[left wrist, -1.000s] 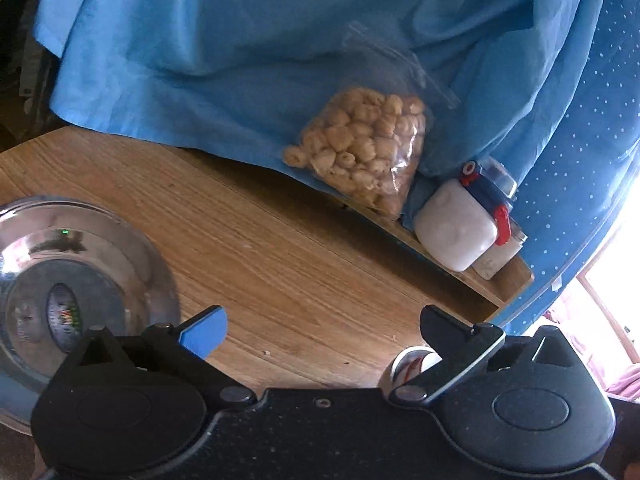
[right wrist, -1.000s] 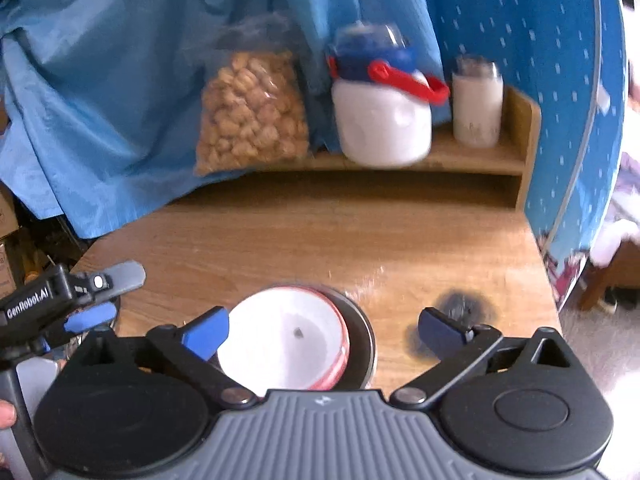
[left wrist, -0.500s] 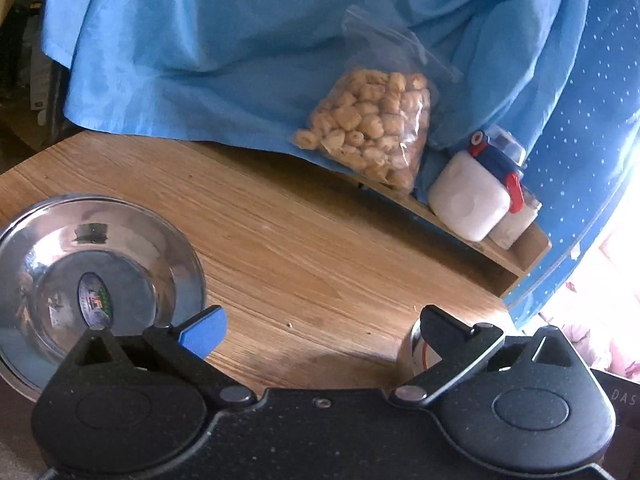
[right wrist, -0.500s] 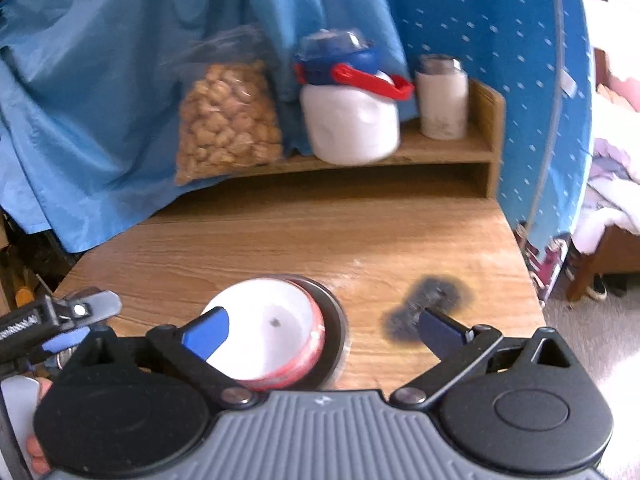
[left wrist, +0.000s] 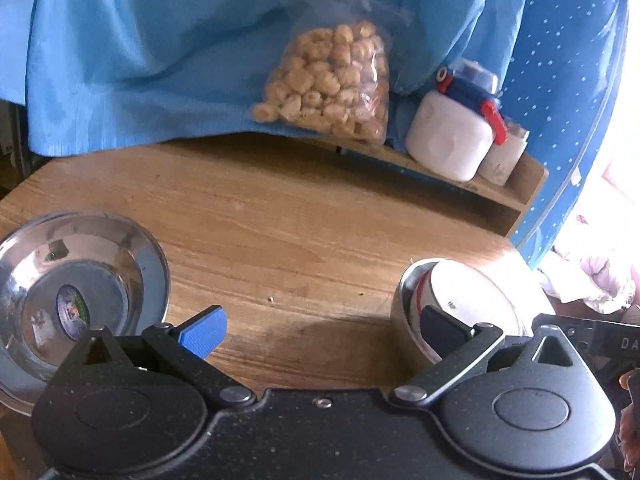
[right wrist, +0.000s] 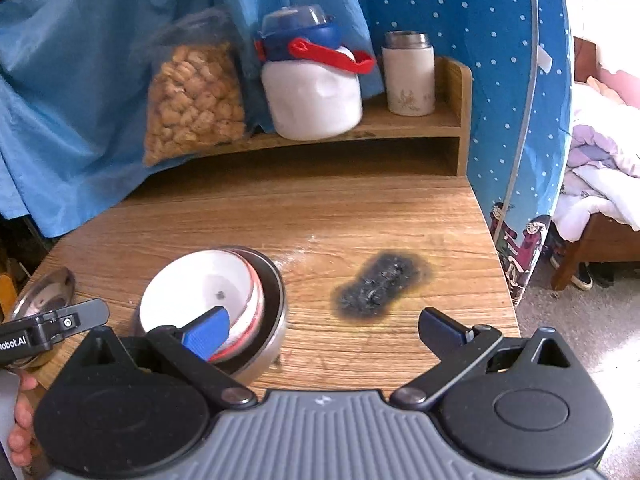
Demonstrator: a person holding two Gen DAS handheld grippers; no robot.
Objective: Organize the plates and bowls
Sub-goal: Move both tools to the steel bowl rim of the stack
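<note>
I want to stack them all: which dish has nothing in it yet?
The shallow steel plate at the table's left edge, with only a sticker inside. The other steel bowl already holds the white bowl.

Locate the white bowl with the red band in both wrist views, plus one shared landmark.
Left wrist: white bowl at lower right, nested in a steel bowl, behind the right finger.
Right wrist: white bowl at lower left, behind the blue fingertip.
Shared landmark: the snack bag on the shelf.

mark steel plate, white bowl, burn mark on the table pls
steel plate (left wrist: 132, 256): left wrist view, bare right rim.
white bowl (right wrist: 192, 280): right wrist view, inner wall, left of centre.
burn mark (right wrist: 380, 284): right wrist view, middle of the charred patch.
</note>
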